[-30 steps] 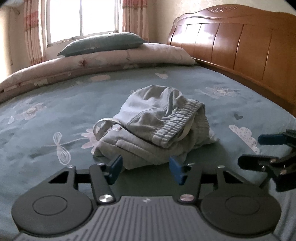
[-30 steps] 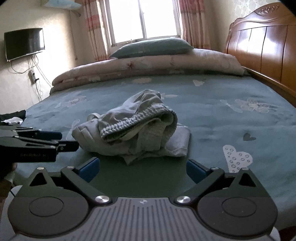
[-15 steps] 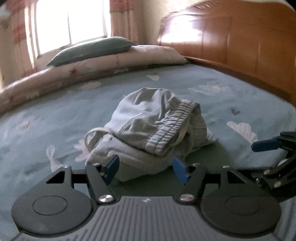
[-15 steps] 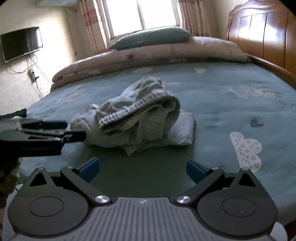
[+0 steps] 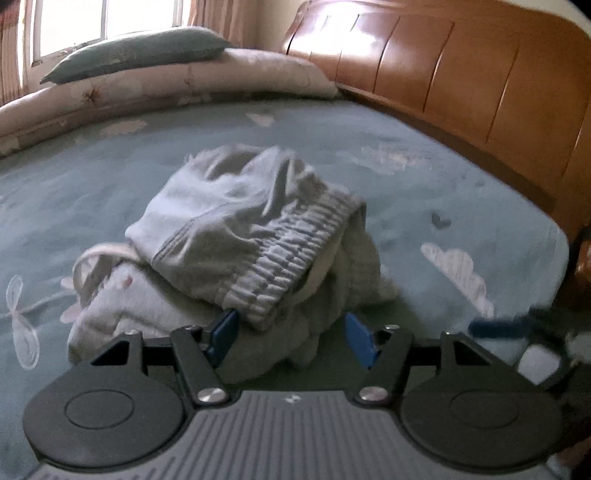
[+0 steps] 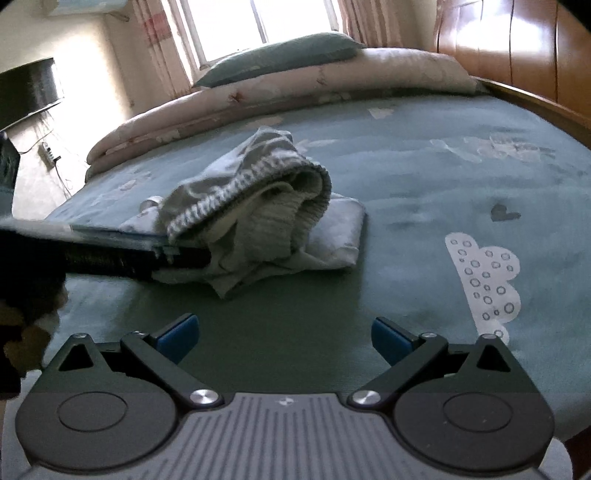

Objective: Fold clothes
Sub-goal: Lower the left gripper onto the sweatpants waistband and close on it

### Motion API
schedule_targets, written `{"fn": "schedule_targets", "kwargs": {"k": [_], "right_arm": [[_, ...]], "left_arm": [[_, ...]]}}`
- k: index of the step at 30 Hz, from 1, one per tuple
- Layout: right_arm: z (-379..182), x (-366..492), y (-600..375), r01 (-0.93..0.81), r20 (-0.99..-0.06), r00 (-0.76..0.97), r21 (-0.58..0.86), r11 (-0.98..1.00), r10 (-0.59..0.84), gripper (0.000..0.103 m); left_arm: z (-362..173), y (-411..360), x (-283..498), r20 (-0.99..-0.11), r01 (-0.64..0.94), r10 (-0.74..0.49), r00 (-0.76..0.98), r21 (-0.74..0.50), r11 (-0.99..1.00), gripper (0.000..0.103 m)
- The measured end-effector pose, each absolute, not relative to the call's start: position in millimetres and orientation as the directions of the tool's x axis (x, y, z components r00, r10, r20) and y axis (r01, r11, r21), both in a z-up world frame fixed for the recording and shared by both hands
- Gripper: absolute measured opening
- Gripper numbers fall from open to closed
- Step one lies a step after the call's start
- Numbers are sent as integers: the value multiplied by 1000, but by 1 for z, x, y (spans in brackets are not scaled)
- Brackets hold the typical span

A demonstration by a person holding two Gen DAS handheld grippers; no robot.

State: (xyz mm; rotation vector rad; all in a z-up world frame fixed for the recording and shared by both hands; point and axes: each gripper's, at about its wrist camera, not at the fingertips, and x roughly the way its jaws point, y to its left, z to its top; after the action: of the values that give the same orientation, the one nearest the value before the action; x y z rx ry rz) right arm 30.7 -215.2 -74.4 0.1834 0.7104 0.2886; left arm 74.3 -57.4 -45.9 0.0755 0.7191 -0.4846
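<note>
since a second ago our left claw has moved in on the grey clothes, and its blue pads now sit at the near edge of the heap, one on each side of a fold, spread apart with nothing pinched that we can see. in the right wrist view the same claw reaches in from the left and meets the pile's left side. our right claw hangs back over bare bedsheet, fingers wide apart and holding nothing, well apart from the cloth.

the clothes lie crumpled near the middle of the bed, a ribbed waistband on top. the sheet is teal with pale cloud, heart and flower prints. a rolled pink quilt runs along the far edge with a teal pillow on it, below a bright window with pink curtains. a wooden headboard stands on the right; a dark screen hangs on the left wall.
</note>
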Motion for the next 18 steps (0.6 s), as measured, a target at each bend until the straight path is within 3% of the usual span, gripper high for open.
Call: {"fn": "schedule_targets", "kwargs": {"k": [4, 12, 18], "right_arm": [[-82, 37, -219, -185, -623, 711, 283, 941, 327, 101], [-94, 46, -223, -191, -635, 692, 297, 936, 343, 101], [-98, 49, -230, -192, -618, 704, 308, 932, 350, 102]], "left_arm": [[-37, -60, 90, -617, 448, -407, 673, -98, 889, 70], [-25, -69, 127, -590, 430, -397, 703, -92, 898, 70], [-26, -48, 107, -606, 407, -380, 699, -100, 908, 72]]}}
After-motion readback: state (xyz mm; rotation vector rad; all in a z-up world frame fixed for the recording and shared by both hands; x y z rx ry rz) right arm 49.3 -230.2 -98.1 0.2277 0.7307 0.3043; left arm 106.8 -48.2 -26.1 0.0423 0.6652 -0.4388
